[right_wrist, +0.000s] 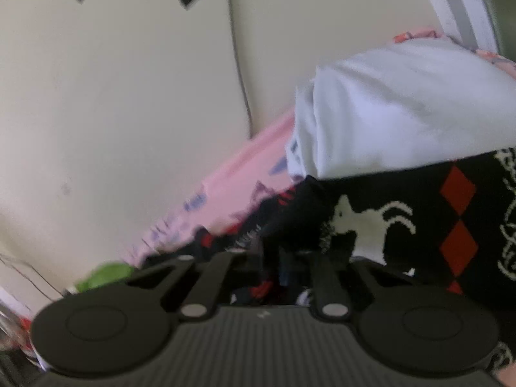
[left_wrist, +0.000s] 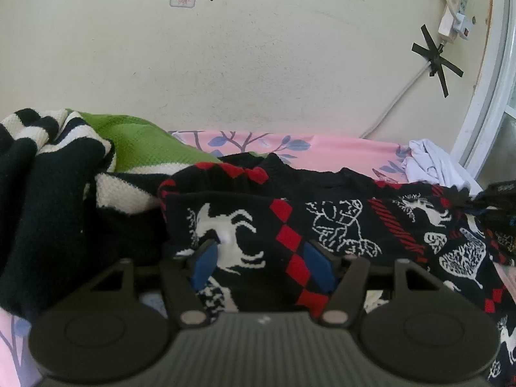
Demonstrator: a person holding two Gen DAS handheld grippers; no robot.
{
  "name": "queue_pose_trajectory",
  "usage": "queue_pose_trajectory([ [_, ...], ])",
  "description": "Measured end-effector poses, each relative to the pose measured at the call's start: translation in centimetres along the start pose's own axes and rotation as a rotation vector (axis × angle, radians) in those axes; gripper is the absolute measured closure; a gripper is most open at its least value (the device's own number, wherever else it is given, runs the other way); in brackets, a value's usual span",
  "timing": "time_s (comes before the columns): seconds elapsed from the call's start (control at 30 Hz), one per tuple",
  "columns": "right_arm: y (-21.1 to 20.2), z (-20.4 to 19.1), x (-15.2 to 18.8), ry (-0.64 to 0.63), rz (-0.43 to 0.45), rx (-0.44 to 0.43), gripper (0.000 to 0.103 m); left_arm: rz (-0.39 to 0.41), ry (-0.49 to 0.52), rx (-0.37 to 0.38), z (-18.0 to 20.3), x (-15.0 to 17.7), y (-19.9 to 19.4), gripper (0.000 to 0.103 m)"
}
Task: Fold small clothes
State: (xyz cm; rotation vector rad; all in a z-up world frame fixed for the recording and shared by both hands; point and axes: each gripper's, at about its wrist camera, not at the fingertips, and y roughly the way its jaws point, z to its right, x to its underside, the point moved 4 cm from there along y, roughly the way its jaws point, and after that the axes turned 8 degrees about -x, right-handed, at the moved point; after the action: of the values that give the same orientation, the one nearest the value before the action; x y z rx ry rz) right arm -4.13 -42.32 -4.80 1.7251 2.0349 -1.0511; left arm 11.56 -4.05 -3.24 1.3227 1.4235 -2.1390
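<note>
While one patterned sweater (left_wrist: pixel 338 225) lies on the bed (left_wrist: pixel 322 151), we note two tongs.
Left tongs (left_wrist: pixel 261 264) apart, straddling its fold; right tongs (right_wrist: pixel 283 258) blurred, state undeterminable.

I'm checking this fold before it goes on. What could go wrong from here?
The left gripper stands open around the patterned sweater, so its edge could slip free. The striped knit lies against the sweater and might drag along. The right gripper is blurred; its grip on the sweater cannot be judged.
</note>
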Motion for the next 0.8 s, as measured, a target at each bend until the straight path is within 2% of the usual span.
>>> queue_pose_trajectory([
  [0.07,-2.4,-1.4,0.1,-0.100,0.081,0.010,0.097,-0.003,-0.007,0.010,-0.1,0.0,0.0,0.042],
  [0.13,-3.7,-2.0,0.7,-0.202,0.109,0.068,0.096,-0.016,-0.006,0.025,0.0,0.0,0.2,0.042],
  [0.2,-3.2,-1.1,1.8,-0.270,0.035,0.162,0.089,-0.021,0.013,0.013,0.4,0.1,0.4,0.042],
  [0.27,-3.0,0.4,2.5,-0.280,-0.025,0.214,0.074,-0.019,0.030,0.003,0.6,0.2,0.3,0.042],
  [0.37,-5.9,0.9,1.8,-0.247,0.109,0.245,0.055,-0.016,0.021,0.012,0.3,0.1,0.0,0.042],
  [0.4,-7.0,0.9,1.4,-0.238,0.167,0.260,0.056,-0.011,0.015,0.020,0.1,-0.1,-0.4,0.042],
  [0.43,-8.0,0.7,0.9,-0.232,0.206,0.259,0.055,0.013,-0.002,0.026,-0.4,-0.4,-1.1,0.042],
  [0.47,-8.7,0.3,0.6,-0.230,0.230,0.247,0.051,0.066,-0.038,0.026,-1.4,-1.1,-2.4,0.040],
  [0.5,-9.2,-0.5,0.4,-0.239,0.248,0.234,0.051,0.122,-0.082,0.027,-2.6,-1.7,-3.8,0.035],
  [0.53,-9.2,-1.5,0.2,-0.259,0.246,0.194,0.051,0.164,-0.130,0.026,-3.8,-2.2,-4.8,0.028],
  [0.57,-8.4,-3.0,-0.1,-0.284,0.209,0.119,0.051,0.192,-0.187,0.020,-5.2,-2.5,-5.6,0.027],
  [0.67,-4.1,-7.8,0.5,-0.324,-0.011,-0.137,0.052,0.160,-0.272,0.019,-7.7,-2.6,-6.0,0.029],
  [0.73,-0.1,-11.5,1.5,-0.355,-0.165,-0.270,0.052,0.121,-0.232,0.015,-7.7,-2.4,-5.8,0.029],
  [0.8,3.7,-14.6,2.3,-0.382,-0.266,-0.339,0.052,0.092,-0.163,-0.001,-6.9,-2.1,-5.4,0.029],
])
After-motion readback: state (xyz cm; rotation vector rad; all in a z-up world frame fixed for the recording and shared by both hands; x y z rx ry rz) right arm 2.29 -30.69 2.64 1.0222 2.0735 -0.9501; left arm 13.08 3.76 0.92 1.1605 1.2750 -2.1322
